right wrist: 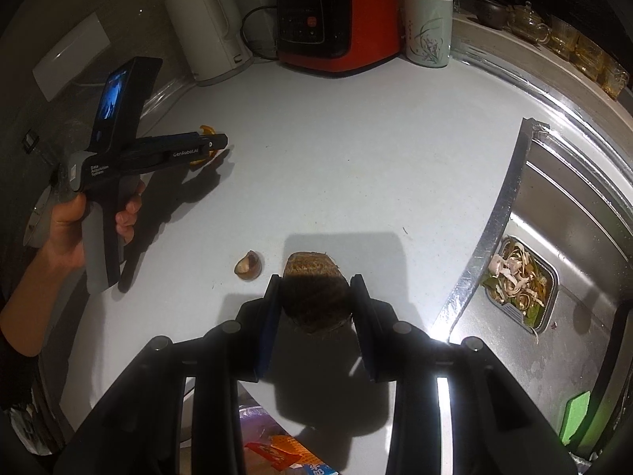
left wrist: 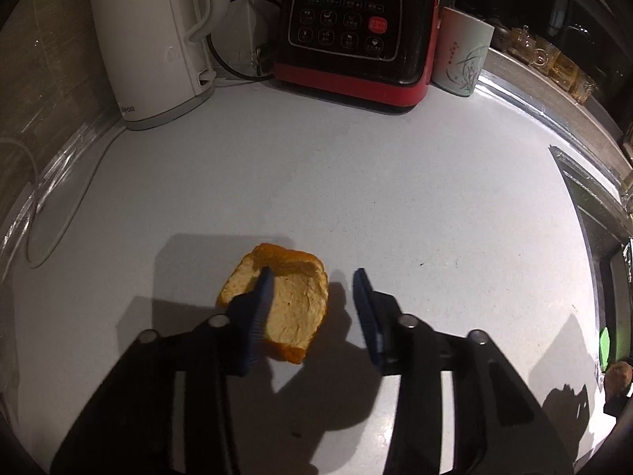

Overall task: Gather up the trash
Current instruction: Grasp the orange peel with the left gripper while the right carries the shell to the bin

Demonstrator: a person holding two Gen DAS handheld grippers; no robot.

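At the back of the white countertop (left wrist: 356, 166) we see a white kettle (left wrist: 154, 39), a red-and-black appliance (left wrist: 356, 31) and a printed mug (left wrist: 463, 55); nothing lies between these and the grippers. To the right we note the steel sink (right wrist: 561, 206), with a strainer of food scraps (right wrist: 518, 281) in it. A small shell-like scrap (right wrist: 248, 266) lies just left of the right gripper (right wrist: 314, 281).

The left gripper (left wrist: 312, 277) points steeply down over an orange peel (left wrist: 292, 308) on the counter. Its jaws stand apart; one pad overlaps the peel, the other is clear of it. A hand (right wrist: 75, 217) holds its handle. The right gripper pinches a brown husk piece (right wrist: 314, 297) above the counter.
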